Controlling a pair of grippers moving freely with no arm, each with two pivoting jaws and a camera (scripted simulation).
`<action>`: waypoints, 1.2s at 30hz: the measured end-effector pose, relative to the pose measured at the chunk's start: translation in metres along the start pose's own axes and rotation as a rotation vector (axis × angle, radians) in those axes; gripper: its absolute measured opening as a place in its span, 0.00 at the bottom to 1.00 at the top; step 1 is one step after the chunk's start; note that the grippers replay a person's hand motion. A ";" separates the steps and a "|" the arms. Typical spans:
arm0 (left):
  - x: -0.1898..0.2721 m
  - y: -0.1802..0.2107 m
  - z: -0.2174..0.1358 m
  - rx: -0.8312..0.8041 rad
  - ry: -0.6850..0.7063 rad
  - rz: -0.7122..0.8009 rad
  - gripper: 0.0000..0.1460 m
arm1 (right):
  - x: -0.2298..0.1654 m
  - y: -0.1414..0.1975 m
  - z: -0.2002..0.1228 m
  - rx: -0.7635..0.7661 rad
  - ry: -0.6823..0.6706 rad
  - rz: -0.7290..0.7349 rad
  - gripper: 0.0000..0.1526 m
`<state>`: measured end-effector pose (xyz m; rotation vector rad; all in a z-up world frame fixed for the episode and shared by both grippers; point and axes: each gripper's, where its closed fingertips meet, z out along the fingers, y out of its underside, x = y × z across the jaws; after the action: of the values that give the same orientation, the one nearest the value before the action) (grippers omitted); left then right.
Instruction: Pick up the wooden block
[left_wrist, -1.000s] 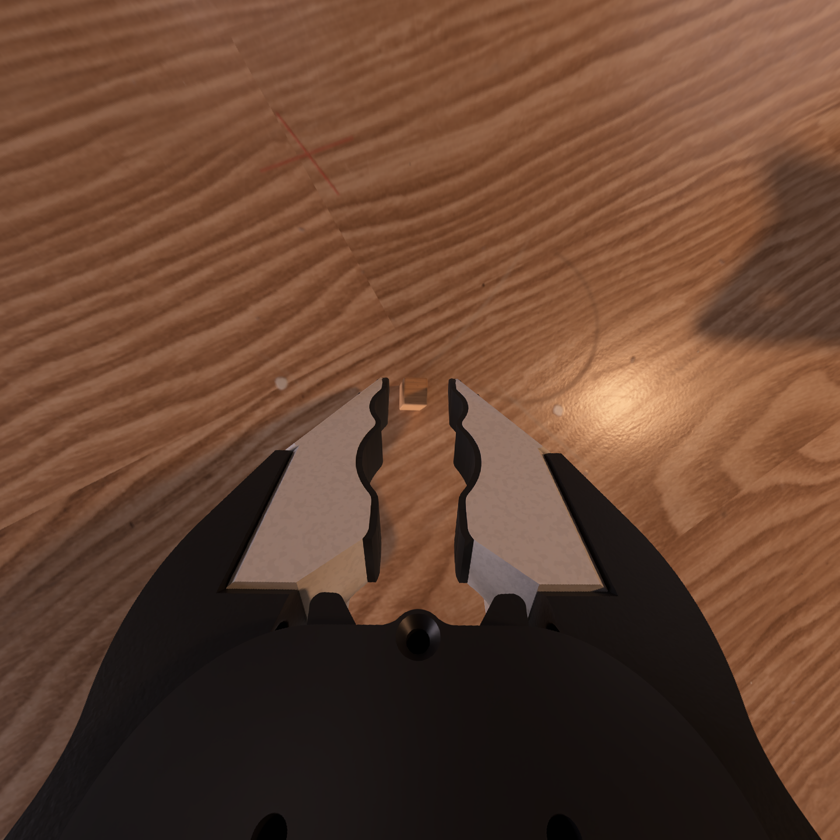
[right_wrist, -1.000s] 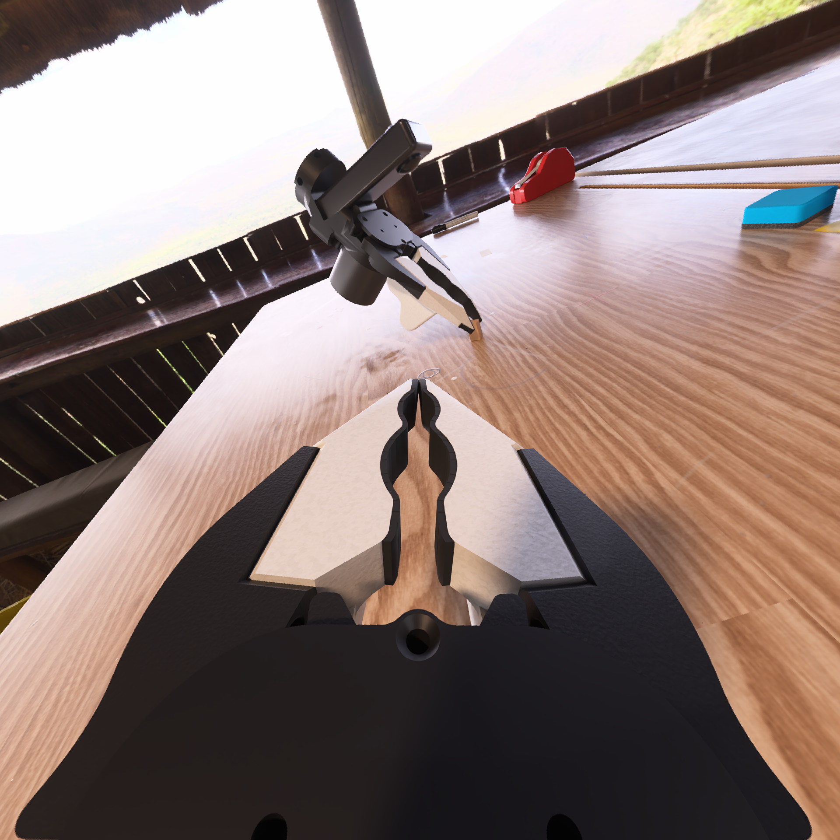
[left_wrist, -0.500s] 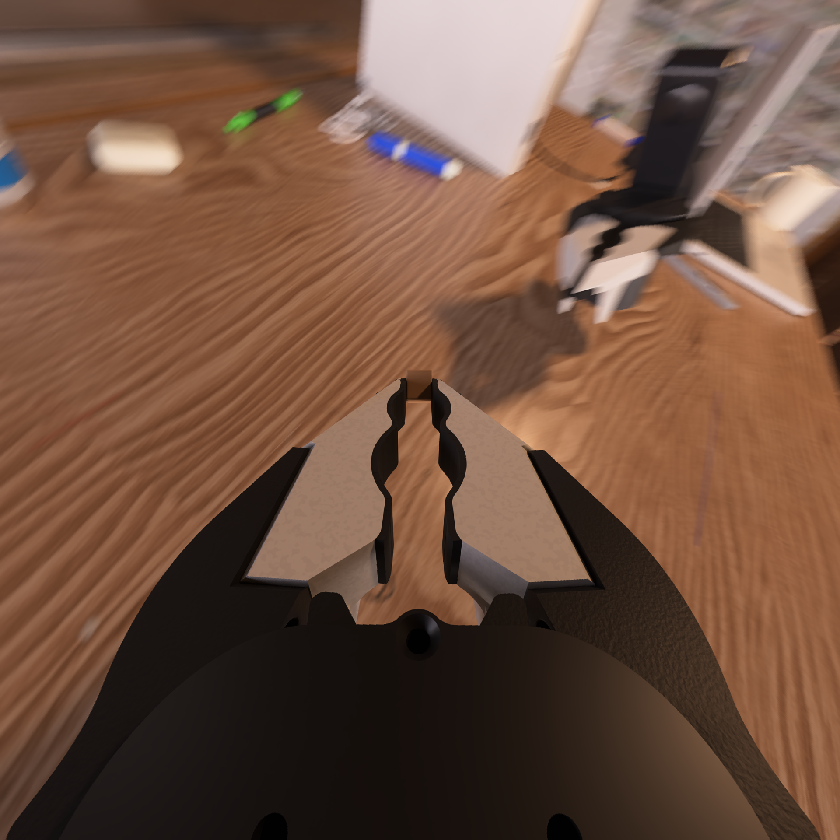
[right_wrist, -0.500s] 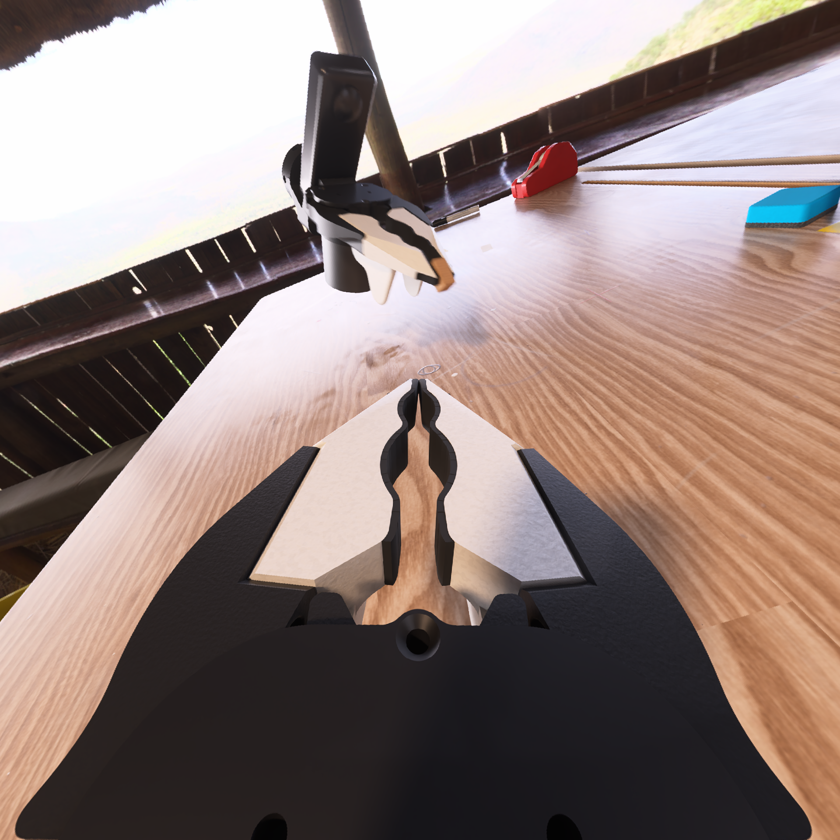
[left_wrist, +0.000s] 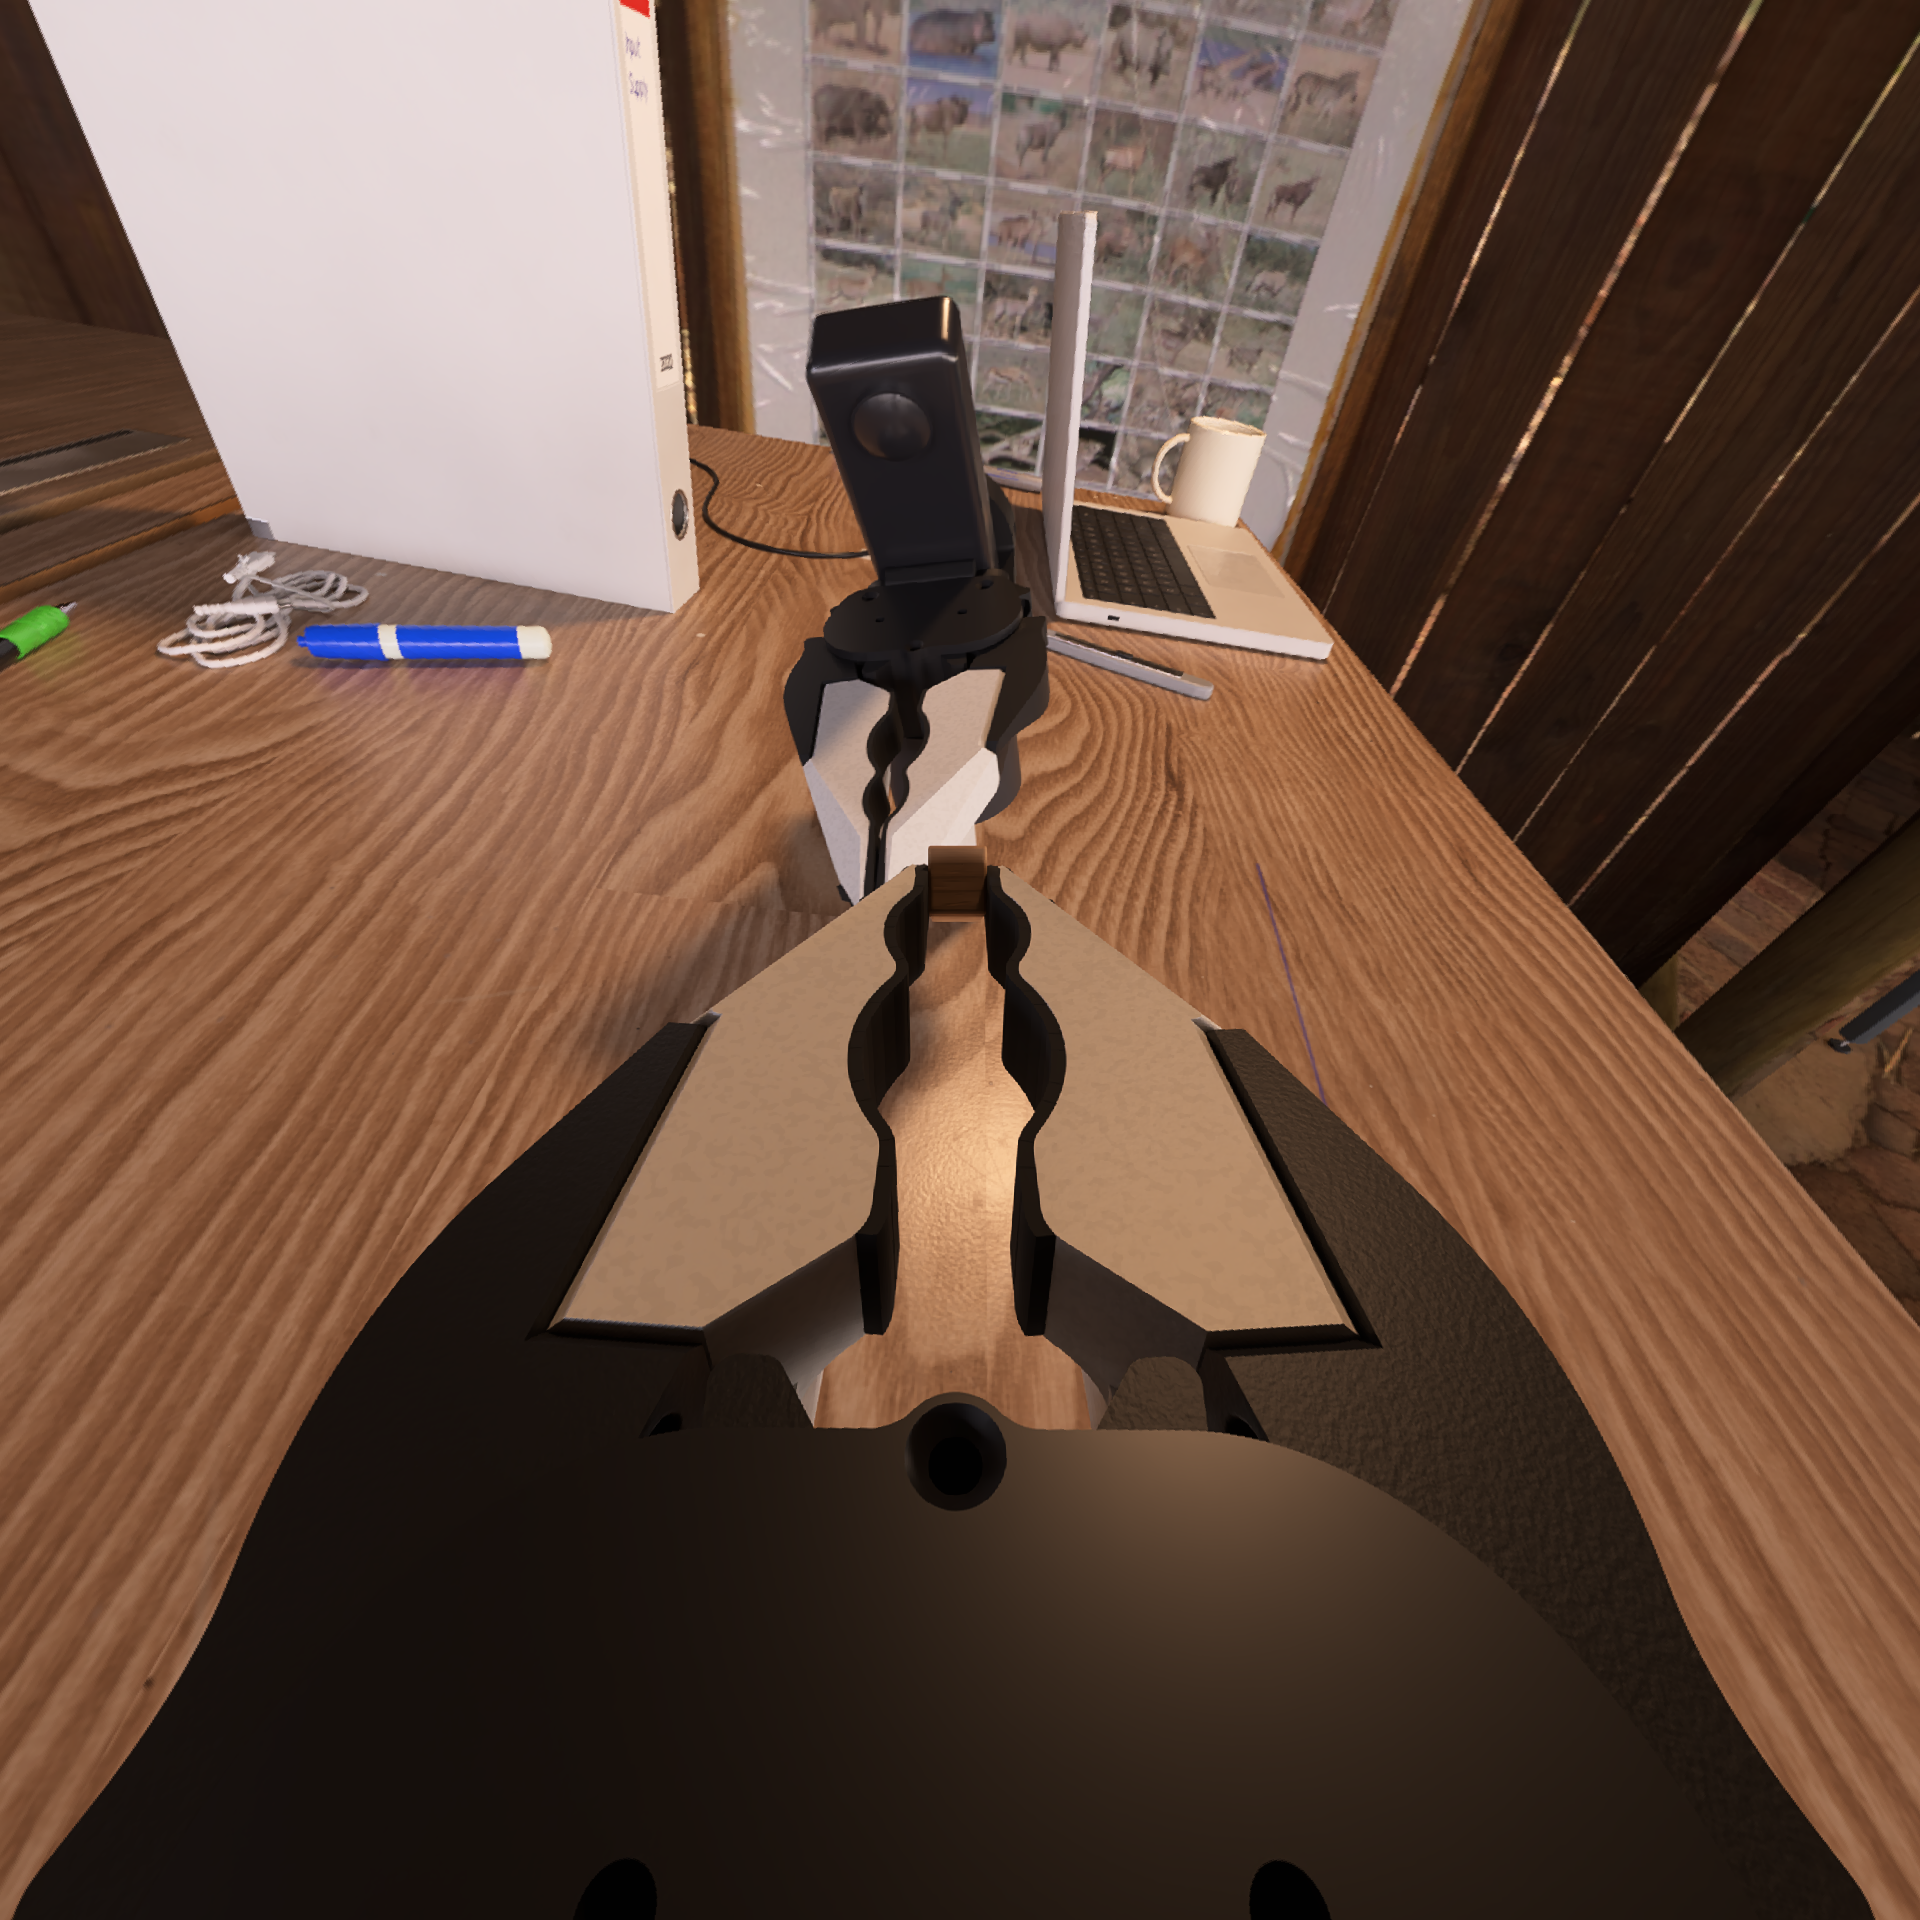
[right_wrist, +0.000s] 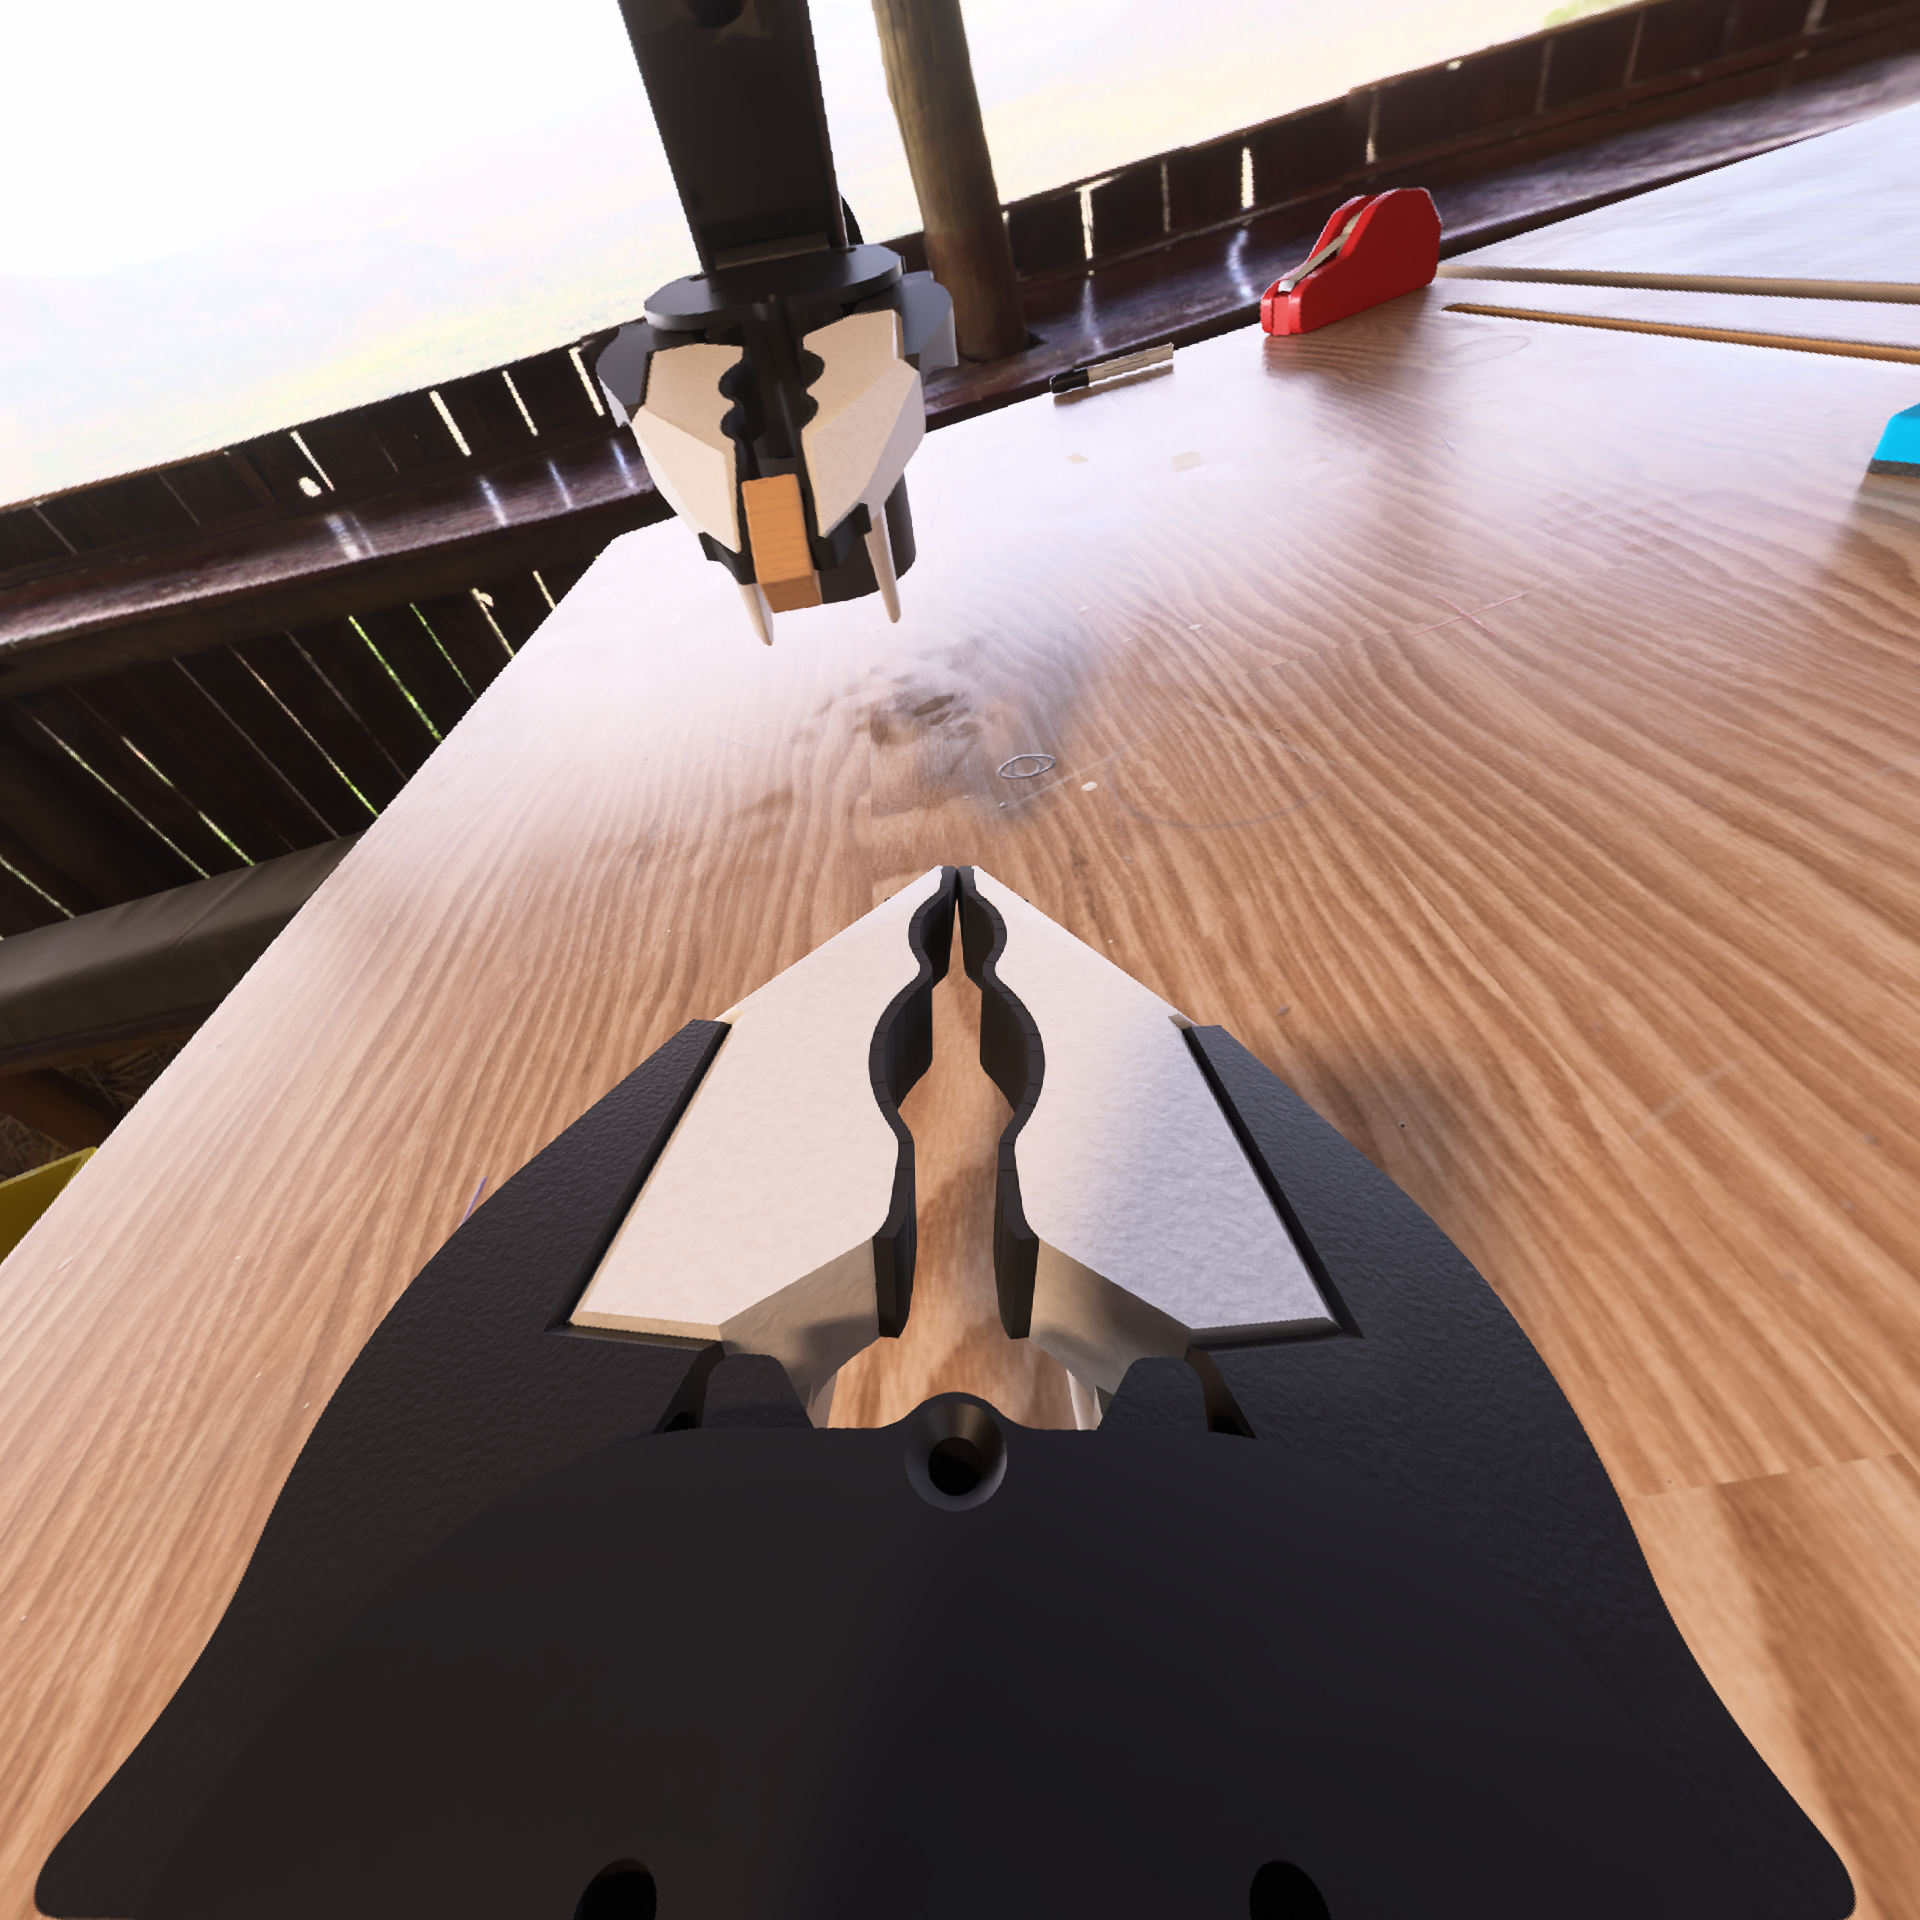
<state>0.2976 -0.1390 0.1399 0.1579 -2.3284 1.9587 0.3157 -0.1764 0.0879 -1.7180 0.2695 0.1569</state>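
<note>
Between my left fingertips, right at their far end, sits the wooden block (left_wrist: 956, 883), and my left gripper (left_wrist: 956, 896) is clamped on it from both sides; the right wrist view shows that same gripper (right_wrist: 823, 608) hanging clear above the table (right_wrist: 1455, 935) with the block (right_wrist: 779, 540) pinched between its pads, nothing under it but air. I judge the pick-up itself as good as done: the step in hand is the lift and hold. What comes next asks only that I keep the squeeze steady and level, since the block is small and held at the very tips, where a slackening or a twist could let it slip. My right gripper (right_wrist: 956, 878) rests low over the wood with its tips drawn together on nothing, well short of the block, and has no part to play. Counting outward: one block, two grippers, one table. On the left view's far side stand one white binder (left_wrist: 416, 291), one blue marker (left_wrist: 416, 642), one coil of white cord (left_wrist: 249, 623), one green pen (left_wrist: 31, 632) at the edge, one open laptop (left_wrist: 1153, 561) and one pale mug (left_wrist: 1210, 468). The right view adds one red tape dispenser (right_wrist: 1351, 260), one dark pen (right_wrist: 1112, 369), two long thin rods (right_wrist: 1683, 307) and one blue thing (right_wrist: 1896, 447) cut off by the frame.
</note>
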 end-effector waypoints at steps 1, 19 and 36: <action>-0.001 0.001 0.000 -0.005 -0.006 0.002 0.07 | -0.001 0.000 0.000 -0.002 -0.003 -0.004 0.00; -0.019 0.010 0.001 -0.051 -0.108 -0.053 0.07 | 0.010 0.017 0.004 -0.103 0.052 0.063 0.00; -0.014 -0.002 0.017 0.026 -0.120 -0.009 0.07 | -0.020 -0.040 -0.011 0.156 -0.067 0.096 0.14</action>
<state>0.3112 -0.1560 0.1370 0.2956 -2.3695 2.0300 0.3064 -0.1792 0.1329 -1.5431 0.3073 0.2575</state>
